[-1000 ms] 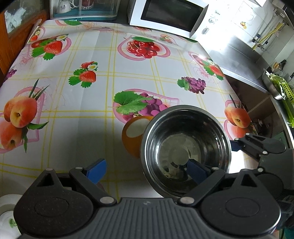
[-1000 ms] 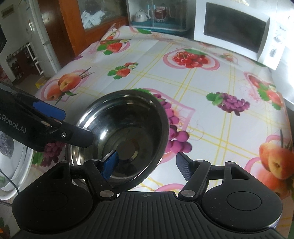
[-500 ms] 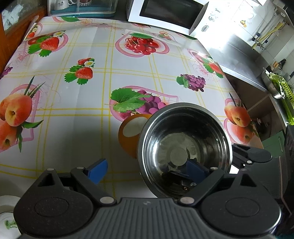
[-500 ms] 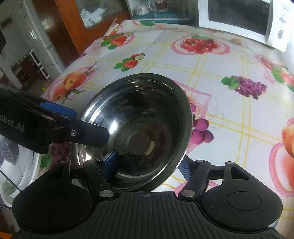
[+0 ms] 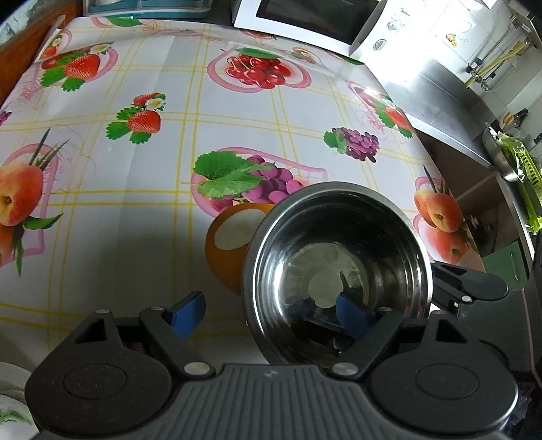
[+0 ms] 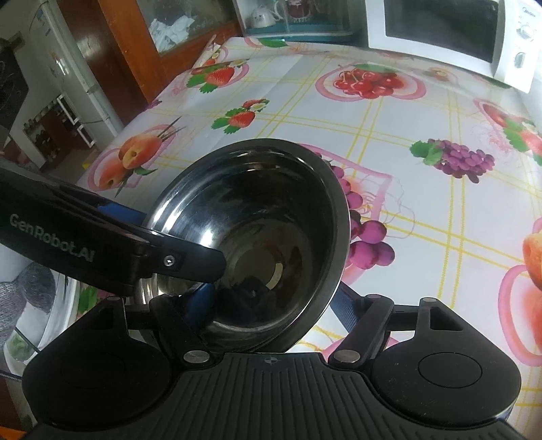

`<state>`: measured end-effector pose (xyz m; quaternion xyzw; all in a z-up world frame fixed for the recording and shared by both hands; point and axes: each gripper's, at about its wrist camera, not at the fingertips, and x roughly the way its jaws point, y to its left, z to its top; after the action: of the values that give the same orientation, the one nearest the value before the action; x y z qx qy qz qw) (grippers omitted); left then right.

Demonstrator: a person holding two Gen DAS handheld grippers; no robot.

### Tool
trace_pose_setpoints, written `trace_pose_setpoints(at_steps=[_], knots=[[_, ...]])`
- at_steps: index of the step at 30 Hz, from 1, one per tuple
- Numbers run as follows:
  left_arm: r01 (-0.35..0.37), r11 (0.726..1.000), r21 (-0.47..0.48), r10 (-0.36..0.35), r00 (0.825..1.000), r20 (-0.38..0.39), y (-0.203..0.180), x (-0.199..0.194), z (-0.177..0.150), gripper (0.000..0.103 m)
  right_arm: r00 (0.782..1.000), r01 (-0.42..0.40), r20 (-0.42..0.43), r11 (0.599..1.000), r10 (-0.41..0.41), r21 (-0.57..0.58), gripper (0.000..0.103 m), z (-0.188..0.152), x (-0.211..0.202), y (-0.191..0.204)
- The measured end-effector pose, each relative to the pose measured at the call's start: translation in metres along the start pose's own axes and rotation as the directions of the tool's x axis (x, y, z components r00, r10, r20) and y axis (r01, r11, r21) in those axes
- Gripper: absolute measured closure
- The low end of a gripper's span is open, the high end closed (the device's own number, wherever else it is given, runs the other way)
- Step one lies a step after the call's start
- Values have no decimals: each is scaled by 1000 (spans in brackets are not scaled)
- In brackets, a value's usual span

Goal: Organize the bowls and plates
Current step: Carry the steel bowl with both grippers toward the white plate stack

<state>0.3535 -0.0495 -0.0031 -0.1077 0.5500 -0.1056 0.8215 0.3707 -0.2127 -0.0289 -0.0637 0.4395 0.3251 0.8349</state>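
A steel bowl [image 5: 338,270] hangs tilted above the fruit-print tablecloth, with an orange bowl [image 5: 233,247] standing on the cloth behind it. My left gripper [image 5: 271,314] is open, its right finger inside the steel bowl and its left finger outside. The bowl fills the right wrist view [image 6: 257,237]. My right gripper [image 6: 271,301] is wide open, its left finger inside the bowl and its right finger under the bowl's outer wall. The left gripper's finger reaches over the rim there. Which gripper carries the bowl I cannot tell.
A white microwave [image 5: 305,17] stands at the table's far edge, with a teal rack [image 6: 294,20] beside it. A white plate [image 5: 10,406] lies at the near left. A steel basin with a scouring pad [image 6: 34,291] sits at the left. A steel counter [image 5: 457,111] runs along the right.
The steel bowl has risen and come closer to both cameras, and it tilts more. My right gripper's fingers have slid further around it. The left gripper stays on the rim.
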Motion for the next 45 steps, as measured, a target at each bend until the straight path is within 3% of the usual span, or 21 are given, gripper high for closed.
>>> trace_pose_setpoints(at_steps=[36,45], knots=[[27,1000,8,-27,999,-36,-8,16,3,48,999,16,-46,1000,-17,-8,28,7,5,7],[19,1000,-1,-19,999,-33,-6,12,-2,47,998,26,-48,1000,-26,0,29,5,3,13]])
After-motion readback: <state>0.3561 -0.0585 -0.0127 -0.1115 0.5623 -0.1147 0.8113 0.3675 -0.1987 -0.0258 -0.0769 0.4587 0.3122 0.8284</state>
